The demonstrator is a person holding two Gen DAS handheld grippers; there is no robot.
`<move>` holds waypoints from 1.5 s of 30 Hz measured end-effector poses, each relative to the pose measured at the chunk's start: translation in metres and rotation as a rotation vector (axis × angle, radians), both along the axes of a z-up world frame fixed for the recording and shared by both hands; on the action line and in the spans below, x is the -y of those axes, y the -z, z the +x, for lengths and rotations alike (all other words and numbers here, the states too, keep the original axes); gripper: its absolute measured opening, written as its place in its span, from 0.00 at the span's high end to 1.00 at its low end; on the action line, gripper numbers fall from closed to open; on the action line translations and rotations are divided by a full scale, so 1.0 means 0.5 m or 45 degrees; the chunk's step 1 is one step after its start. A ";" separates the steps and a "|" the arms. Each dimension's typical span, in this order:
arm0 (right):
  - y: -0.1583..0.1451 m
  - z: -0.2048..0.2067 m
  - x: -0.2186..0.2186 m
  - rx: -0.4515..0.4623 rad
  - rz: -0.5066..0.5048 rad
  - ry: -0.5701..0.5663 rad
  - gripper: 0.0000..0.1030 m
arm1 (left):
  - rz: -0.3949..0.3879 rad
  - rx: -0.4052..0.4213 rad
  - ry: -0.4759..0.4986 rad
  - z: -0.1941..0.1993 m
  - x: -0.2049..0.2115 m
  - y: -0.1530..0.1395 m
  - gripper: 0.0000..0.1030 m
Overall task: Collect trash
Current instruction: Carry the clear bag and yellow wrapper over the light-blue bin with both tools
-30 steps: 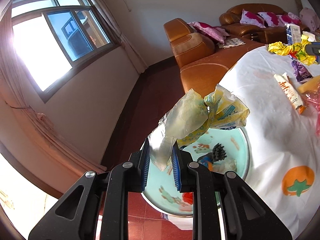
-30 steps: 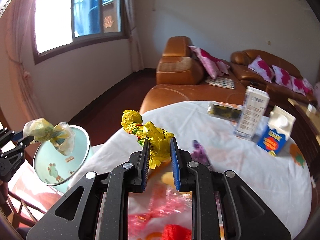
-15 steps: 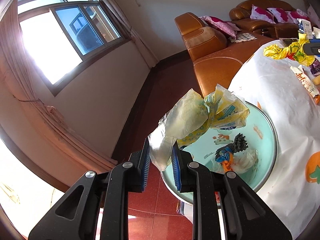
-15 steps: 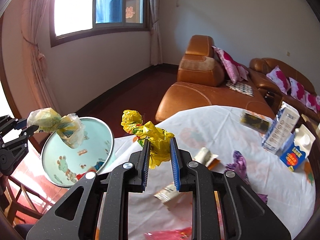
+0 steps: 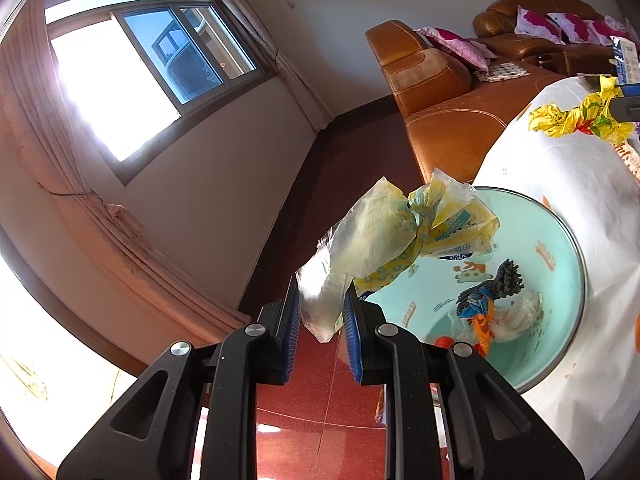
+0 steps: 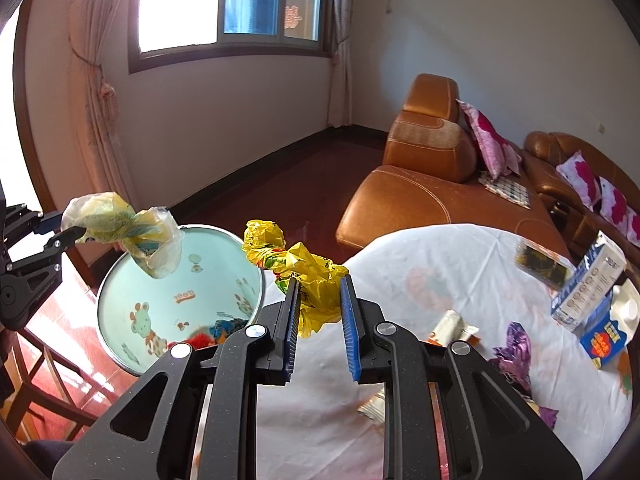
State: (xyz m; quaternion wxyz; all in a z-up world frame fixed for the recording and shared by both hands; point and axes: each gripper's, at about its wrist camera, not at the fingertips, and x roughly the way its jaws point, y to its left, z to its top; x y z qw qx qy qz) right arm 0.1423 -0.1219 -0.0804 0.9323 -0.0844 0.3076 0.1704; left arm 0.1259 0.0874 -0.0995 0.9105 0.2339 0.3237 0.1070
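Note:
My left gripper (image 5: 320, 304) is shut on a crumpled pale yellow plastic bag (image 5: 400, 236), held in the air over the near rim of a mint-green bin (image 5: 560, 264) with cartoon prints. The bin holds a dark blue and orange wrapper (image 5: 484, 300) and clear plastic. My right gripper (image 6: 320, 304) is shut on a crumpled bright yellow wrapper (image 6: 304, 268), held above the table's edge just right of the bin (image 6: 180, 300). The right wrist view shows the left gripper (image 6: 72, 228) with its bag (image 6: 128, 232) above the bin's far rim.
A round table with a white cloth (image 6: 460, 280) carries a purple wrapper (image 6: 516, 344), a cream snack wrapper (image 6: 448, 328), a tall carton (image 6: 588, 280) and a blue milk carton (image 6: 608, 332). Orange leather sofas (image 6: 428, 184) stand beyond. A wooden chair (image 6: 36, 368) stands left of the bin on red floor.
Both grippers have swung left toward the bin with their trash still held. The bin now fills more of both views, and the yellow wrapper sits nearer its rim.

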 end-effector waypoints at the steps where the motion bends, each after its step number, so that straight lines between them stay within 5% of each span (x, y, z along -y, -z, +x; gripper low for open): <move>1: 0.001 0.000 -0.006 0.000 -0.006 -0.009 0.80 | 0.007 0.002 -0.004 0.000 -0.003 0.000 0.80; 45: 0.009 0.012 -0.124 0.003 -0.090 -0.177 0.80 | 0.044 0.032 -0.081 0.000 -0.062 0.000 0.80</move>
